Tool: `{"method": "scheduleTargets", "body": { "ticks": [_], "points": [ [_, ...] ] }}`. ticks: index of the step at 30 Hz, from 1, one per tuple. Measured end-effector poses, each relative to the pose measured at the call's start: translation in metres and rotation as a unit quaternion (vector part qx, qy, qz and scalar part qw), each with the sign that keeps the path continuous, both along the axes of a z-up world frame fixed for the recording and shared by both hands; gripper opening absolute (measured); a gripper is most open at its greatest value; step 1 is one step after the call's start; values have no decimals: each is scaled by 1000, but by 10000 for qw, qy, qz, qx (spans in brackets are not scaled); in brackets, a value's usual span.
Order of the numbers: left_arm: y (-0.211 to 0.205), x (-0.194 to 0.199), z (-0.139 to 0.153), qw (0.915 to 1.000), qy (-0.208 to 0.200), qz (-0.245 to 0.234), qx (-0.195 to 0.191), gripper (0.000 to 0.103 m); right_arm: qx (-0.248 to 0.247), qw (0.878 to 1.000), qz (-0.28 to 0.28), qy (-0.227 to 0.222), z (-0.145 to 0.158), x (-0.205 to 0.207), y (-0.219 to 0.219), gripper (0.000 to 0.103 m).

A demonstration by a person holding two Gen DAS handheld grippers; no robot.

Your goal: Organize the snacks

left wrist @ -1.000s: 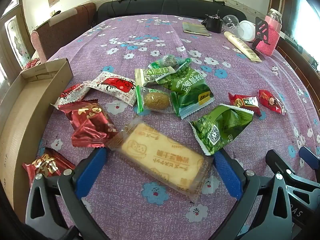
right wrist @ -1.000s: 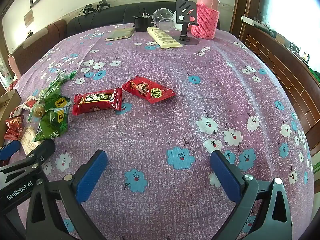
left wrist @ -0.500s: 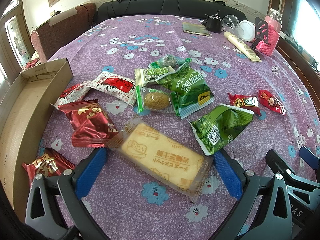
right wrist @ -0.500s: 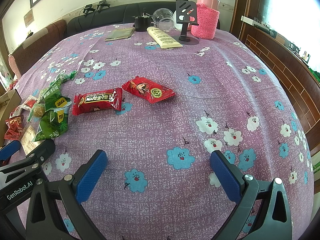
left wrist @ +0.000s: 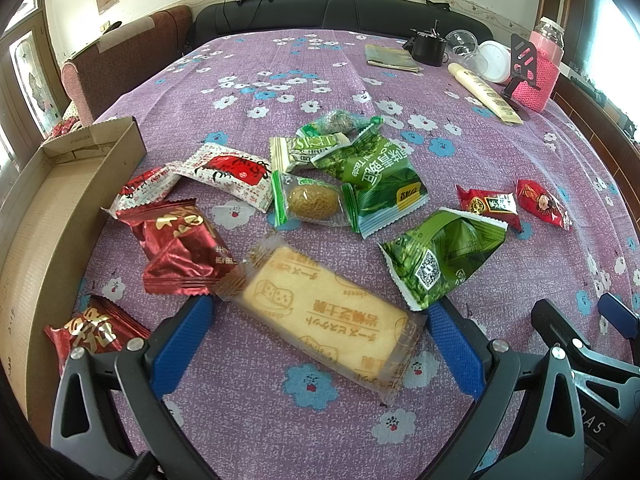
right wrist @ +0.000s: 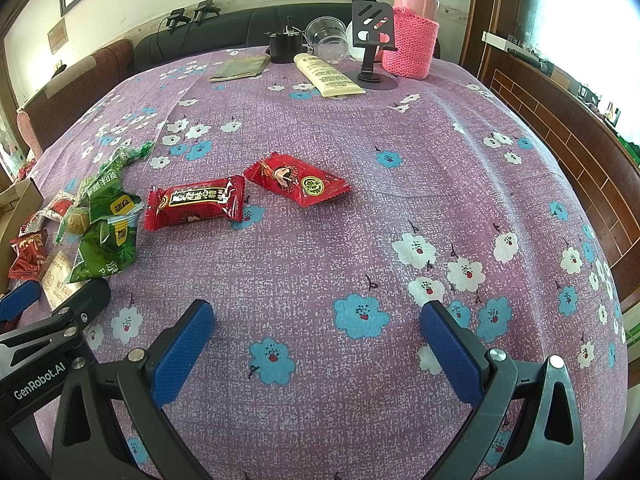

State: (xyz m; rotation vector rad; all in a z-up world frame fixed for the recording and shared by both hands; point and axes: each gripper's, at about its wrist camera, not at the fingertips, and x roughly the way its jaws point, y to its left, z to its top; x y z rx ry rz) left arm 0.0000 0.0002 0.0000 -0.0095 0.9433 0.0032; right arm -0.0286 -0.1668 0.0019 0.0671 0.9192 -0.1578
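Purple floral tablecloth (left wrist: pixel 500 168) littered with snacks, cardboard box (left wrist: pixel 48 216) at far left. Nothing shifted since a second ago: sorting not yet begun. Left gripper (left wrist: pixel 316 336) spread wide, straddling cheese biscuit pack (left wrist: pixel 320 312) right of box, no pinch. Pack's long axis diagonal, far end toward box. Right gripper (right wrist: pixel 316 340) spread, empty, over bare cloth.

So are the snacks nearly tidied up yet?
Not yet. The cardboard box looks empty where it shows. The open left gripper sits around the cheese biscuit, not squeezing. The red candies and green packets wait on the table; the right gripper is open.
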Motion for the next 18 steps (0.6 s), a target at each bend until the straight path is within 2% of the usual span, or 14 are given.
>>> {"method": "scheduleTargets", "body": {
  "ticks": [12,18],
  "points": [
    [-1,1,0,9999,33,98,2,103,10,10000,-3,3,0,0,0,103],
    [-1,2,0,9999,117,26,-1,103,48,9996,142,225,0,3,-3,103]
  ]
}}
